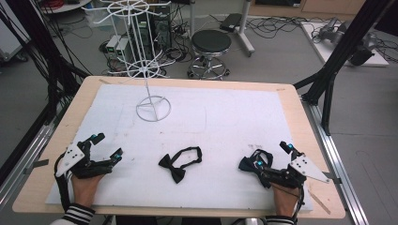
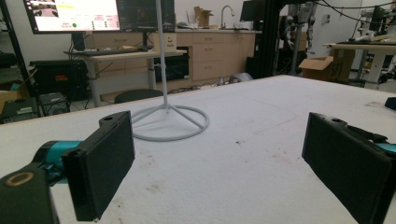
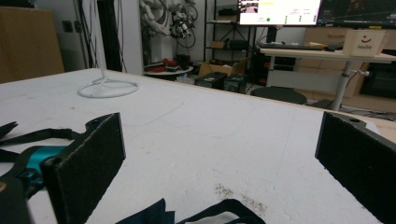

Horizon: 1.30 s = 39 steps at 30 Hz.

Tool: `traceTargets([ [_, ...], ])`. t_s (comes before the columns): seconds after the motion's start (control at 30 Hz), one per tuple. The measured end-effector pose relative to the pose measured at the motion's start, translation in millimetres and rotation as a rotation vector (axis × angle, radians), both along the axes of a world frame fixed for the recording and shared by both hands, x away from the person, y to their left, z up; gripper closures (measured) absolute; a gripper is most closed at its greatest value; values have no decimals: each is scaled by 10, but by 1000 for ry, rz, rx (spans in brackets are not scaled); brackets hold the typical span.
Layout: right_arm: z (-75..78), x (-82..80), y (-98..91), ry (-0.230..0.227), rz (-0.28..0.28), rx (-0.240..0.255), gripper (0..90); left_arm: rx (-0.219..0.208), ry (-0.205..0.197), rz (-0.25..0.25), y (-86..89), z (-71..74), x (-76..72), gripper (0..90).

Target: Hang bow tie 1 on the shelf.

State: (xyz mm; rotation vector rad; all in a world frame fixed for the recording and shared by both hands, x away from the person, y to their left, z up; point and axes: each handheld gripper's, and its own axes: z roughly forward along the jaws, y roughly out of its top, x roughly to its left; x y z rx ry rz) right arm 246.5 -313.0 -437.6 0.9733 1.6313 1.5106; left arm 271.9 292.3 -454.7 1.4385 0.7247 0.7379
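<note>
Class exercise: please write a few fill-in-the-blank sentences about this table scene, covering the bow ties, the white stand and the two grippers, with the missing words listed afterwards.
1. The bow tie in the middle of the white mat is coloured ____.
2. The jaws of the left gripper stand ____, with nothing between them.
3. The second bow tie lies beside the ____ gripper.
4. The white wire stand rests on a base shaped like a ____.

Missing words: black; open; right; ring
</note>
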Motion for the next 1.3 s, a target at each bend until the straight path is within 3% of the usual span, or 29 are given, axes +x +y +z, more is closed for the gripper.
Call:
traceTargets([
  [0.27, 232, -26, -43, 33, 51, -31, 8, -1, 6, 0, 4, 2, 4, 98],
  [0.37, 324, -20, -47, 68, 72, -61, 8, -1, 6, 1, 1, 1, 5, 98],
  [0.4, 369, -7, -44, 102, 81, -74, 8, 0, 6, 1, 1, 1, 5, 98],
  [0.53, 427, 12, -52, 141, 104, -118, 8, -2, 4, 2, 6, 0, 0, 98],
  [0.7, 469, 27, -79, 182, 130, -139, 8, -3, 3, 4, 5, -1, -2, 98],
  [0.97, 498, 30, -79, 248, 196, -254, 48, -4, 3, 4, 5, -1, -1, 98],
  [1.1, 484, 67, -65, 298, 247, -300, 47, -3, 3, 4, 5, -1, -1, 98],
  [1.13, 479, 77, -51, 328, 267, -314, 47, -3, 3, 4, 5, -1, -2, 98],
  [1.3, 480, 99, -35, 381, 294, -356, 47, -3, 2, 5, 4, -1, -3, 98],
])
